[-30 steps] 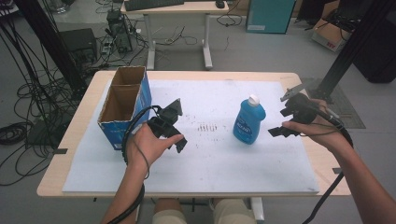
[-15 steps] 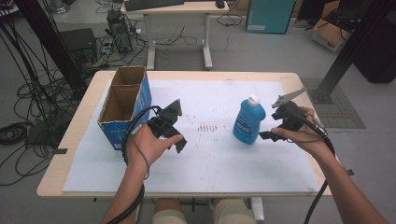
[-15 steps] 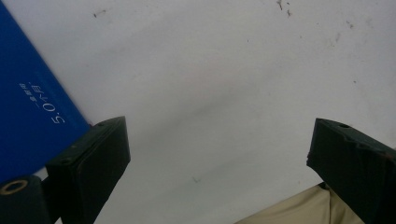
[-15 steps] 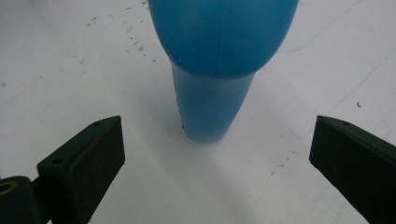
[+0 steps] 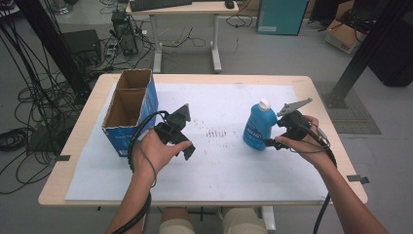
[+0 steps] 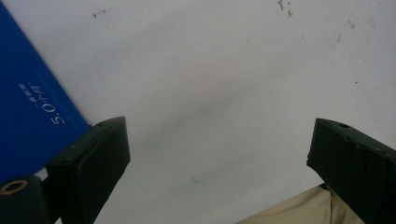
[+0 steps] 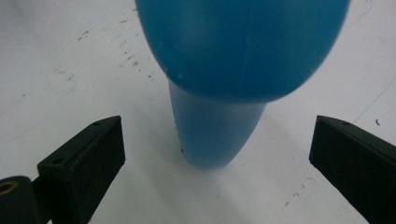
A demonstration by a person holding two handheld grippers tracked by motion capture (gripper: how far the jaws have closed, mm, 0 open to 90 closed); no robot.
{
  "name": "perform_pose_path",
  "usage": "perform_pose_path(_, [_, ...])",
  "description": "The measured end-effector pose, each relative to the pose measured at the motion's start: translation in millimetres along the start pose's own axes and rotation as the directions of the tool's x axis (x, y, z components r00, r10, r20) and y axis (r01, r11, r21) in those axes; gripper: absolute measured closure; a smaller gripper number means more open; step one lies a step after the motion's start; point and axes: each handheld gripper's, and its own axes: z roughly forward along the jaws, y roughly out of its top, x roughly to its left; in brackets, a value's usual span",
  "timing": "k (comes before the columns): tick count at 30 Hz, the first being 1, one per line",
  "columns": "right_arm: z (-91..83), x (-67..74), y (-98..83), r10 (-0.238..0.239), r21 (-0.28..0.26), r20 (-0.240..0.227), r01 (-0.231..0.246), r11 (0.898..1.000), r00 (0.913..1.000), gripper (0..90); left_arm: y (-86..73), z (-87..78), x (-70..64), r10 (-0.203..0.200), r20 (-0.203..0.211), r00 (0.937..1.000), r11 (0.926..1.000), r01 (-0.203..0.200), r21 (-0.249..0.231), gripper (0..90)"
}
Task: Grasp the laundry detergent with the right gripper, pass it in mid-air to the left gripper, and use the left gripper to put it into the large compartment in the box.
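- Blue plastic bottle point(image 5: 259, 126) with a white cap stands upright on the white table cover point(image 5: 219, 165), right of the middle; the right gripper view looks down over its rounded shoulder, with the body narrowing toward the base.
- Right gripper point(image 5: 271, 143) has moved in from the table's right edge over the last second and now sits just beside the bottle's lower body, jaws spread wide with the bottle centred between them and neither jaw touching it. My reading: the approach is nearly done, and closing on the bottle is what comes next.
- Left gripper point(image 5: 187, 150) has stayed where it was, hovering over the cover, released and holding nothing.
- Open cardboard box point(image 5: 127, 112) with blue sides stands at the table's left, split into two compartments, well apart from the bottle; it may be where the bottle is headed.
- Writing: the box's blue side shows "5.0" and small white characters too fine to read in the left gripper view; the bottle's label is too blurred to read.
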Motion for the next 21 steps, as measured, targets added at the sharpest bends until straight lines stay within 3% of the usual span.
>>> perform_pose_path(21, [21.5,4.8,-3.5,0.021,-0.116,0.034,-0.017,0.993,0.9992,2.7,0.8,0.0,-0.7,0.001,-0.004,1.0000,1.0000,-0.001,0.000,6.0])
